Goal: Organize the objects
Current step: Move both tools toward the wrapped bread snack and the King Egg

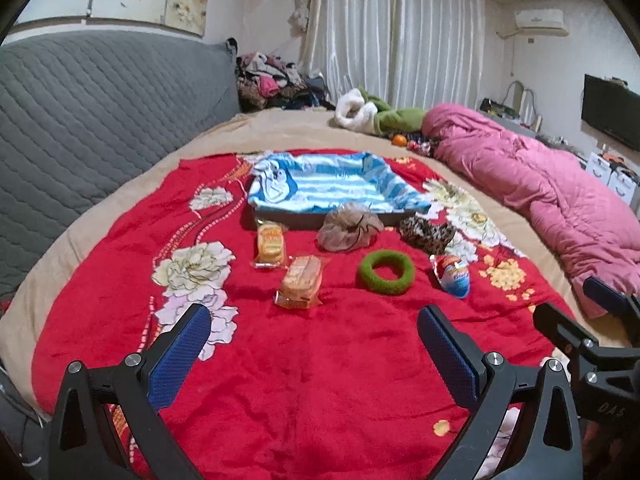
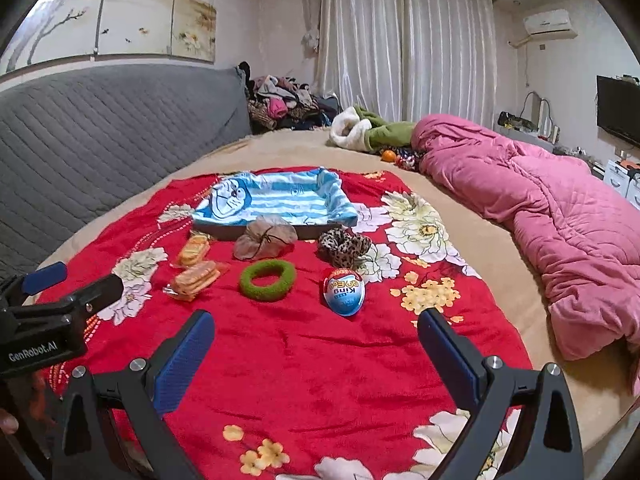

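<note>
Left wrist view: the left gripper [image 1: 314, 340] hangs above a red floral blanket [image 1: 300, 360], its blue-padded jaws spread wide with nothing between them. Beyond the fingertips lie the loose objects. Two packets of biscuits sit left of centre: the nearer biscuit packet [image 1: 300, 282] and, just behind it, the farther biscuit packet [image 1: 271, 245]. A green ring scrunchie [image 1: 385, 271] lies flat to their right, and an egg-shaped chocolate toy [image 1: 454, 274] in a red, white and blue wrapper lies further right. Behind these, a brown gauze scrunchie [image 1: 349, 226] rests against the front edge of a shallow dark tray [image 1: 288, 219], with a leopard-print scrunchie [image 1: 427, 232] just beside it to the right. The tray is lined with a blue-and-white striped cartoon cloth [image 1: 328, 184] and holds none of the objects. Part of the right gripper's body shows at the right edge.

Right wrist view: the right gripper [image 2: 316, 336] likewise hovers over the blanket with its jaws released and empty. The chocolate egg [image 2: 344, 290] lies nearest, between the two fingers' lines and well clear of both; the green ring [image 2: 267, 280] is to its left. A pink quilt [image 2: 560, 220] lies bunched along the right side of the bed, and a grey quilted headboard [image 2: 112, 120] stands at the left.
</note>
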### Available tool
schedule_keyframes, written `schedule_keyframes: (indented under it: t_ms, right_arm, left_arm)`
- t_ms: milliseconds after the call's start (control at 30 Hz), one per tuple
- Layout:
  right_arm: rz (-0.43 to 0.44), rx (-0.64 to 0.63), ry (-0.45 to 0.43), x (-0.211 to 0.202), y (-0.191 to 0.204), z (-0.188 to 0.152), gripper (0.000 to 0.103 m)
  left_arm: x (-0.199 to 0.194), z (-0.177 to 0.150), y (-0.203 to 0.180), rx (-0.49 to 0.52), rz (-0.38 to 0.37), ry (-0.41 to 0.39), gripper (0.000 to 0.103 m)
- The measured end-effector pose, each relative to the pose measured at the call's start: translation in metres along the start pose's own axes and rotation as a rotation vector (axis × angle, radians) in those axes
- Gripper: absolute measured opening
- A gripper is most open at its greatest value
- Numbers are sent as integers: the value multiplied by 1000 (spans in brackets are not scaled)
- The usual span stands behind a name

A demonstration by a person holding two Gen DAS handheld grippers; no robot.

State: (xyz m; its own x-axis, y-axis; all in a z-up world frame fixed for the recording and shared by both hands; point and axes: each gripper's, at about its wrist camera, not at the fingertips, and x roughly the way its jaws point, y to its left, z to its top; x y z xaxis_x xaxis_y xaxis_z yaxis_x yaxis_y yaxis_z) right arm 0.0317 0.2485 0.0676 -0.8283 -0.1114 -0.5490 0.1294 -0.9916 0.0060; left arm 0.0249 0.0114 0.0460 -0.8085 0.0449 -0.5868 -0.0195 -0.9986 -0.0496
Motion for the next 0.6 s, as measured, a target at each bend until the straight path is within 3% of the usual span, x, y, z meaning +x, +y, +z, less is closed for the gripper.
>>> schedule_keyframes:
  t_ms: [600]
  right_arm:
    - [-10,9,102,69,-15,4,102]
  left_arm:
    - [80,5,-2,-8,-6,116,103]
